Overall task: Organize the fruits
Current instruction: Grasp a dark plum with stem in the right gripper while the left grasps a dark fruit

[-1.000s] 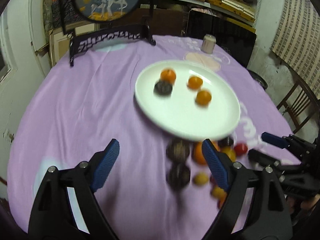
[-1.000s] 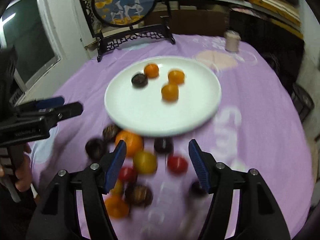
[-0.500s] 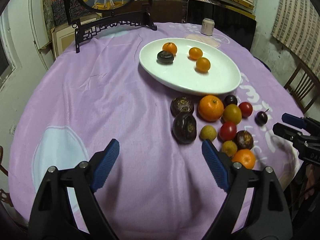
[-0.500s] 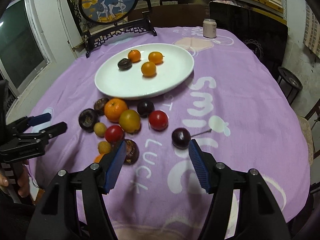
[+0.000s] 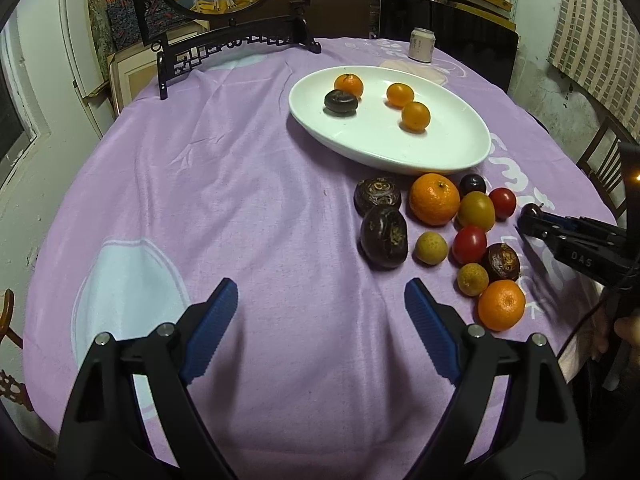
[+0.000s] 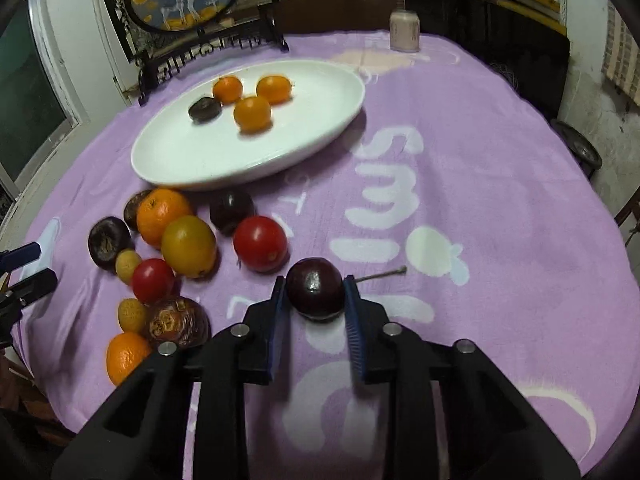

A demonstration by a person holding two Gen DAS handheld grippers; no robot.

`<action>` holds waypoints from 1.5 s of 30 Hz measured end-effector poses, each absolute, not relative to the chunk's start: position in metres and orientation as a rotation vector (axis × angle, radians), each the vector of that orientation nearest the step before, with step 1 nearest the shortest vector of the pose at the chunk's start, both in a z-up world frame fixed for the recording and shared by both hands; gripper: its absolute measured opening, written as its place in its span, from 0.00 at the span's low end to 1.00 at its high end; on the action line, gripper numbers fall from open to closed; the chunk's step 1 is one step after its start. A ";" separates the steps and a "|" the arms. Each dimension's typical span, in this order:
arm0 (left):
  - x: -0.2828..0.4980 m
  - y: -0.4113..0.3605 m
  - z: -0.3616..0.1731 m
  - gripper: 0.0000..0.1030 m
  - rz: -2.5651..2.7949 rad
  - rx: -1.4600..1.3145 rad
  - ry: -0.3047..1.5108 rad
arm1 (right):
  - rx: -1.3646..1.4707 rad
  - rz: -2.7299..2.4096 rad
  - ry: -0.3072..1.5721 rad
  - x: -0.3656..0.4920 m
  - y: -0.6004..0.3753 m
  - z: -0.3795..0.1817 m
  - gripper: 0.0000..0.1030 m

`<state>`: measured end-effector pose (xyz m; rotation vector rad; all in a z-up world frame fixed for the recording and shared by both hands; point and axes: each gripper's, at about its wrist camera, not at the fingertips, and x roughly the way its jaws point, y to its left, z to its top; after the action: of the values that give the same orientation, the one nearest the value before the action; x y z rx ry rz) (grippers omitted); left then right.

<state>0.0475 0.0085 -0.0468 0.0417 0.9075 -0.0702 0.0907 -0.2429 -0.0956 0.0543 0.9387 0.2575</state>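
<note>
My right gripper [image 6: 314,282] is shut on a dark round cherry [image 6: 316,294] that rests on the purple cloth, a blue pad against each side. Its thin stem [image 6: 384,274] sticks out to the right. Left of it lies a loose cluster of fruit: a large orange [image 6: 162,216], a yellow fruit [image 6: 188,246], a red tomato [image 6: 260,243] and several dark ones. The white plate [image 6: 224,152] behind holds three small oranges and one dark fruit. My left gripper [image 5: 320,286] hangs open and empty over bare cloth, left of the same cluster [image 5: 434,205].
A pale can [image 5: 421,44] stands at the table's far side, right of a black carved stand [image 5: 232,40] that holds a round deer picture. A wooden chair [image 5: 608,160] is beyond the right edge. The round table drops off close behind both grippers.
The right gripper has come down and forward onto the dark cherry, and its jaws have shut on it. The left gripper dipped a little early on, then held still.
</note>
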 end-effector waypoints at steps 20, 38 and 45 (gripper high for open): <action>0.105 -0.027 -0.081 0.50 -0.162 0.061 0.985 | 0.163 0.296 0.854 0.045 -0.274 -0.057 0.28; 0.063 -0.009 -0.035 0.36 -0.207 -0.030 0.907 | 0.181 0.336 0.860 0.050 -0.266 -0.060 0.28; 0.063 -0.005 -0.034 0.36 -0.229 -0.045 0.905 | 0.156 0.338 0.866 0.053 -0.257 -0.058 0.28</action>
<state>0.0634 -0.0054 -0.0337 -0.0447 0.9045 -0.2288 0.0526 -0.2570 -0.0579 0.1564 0.8658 0.3377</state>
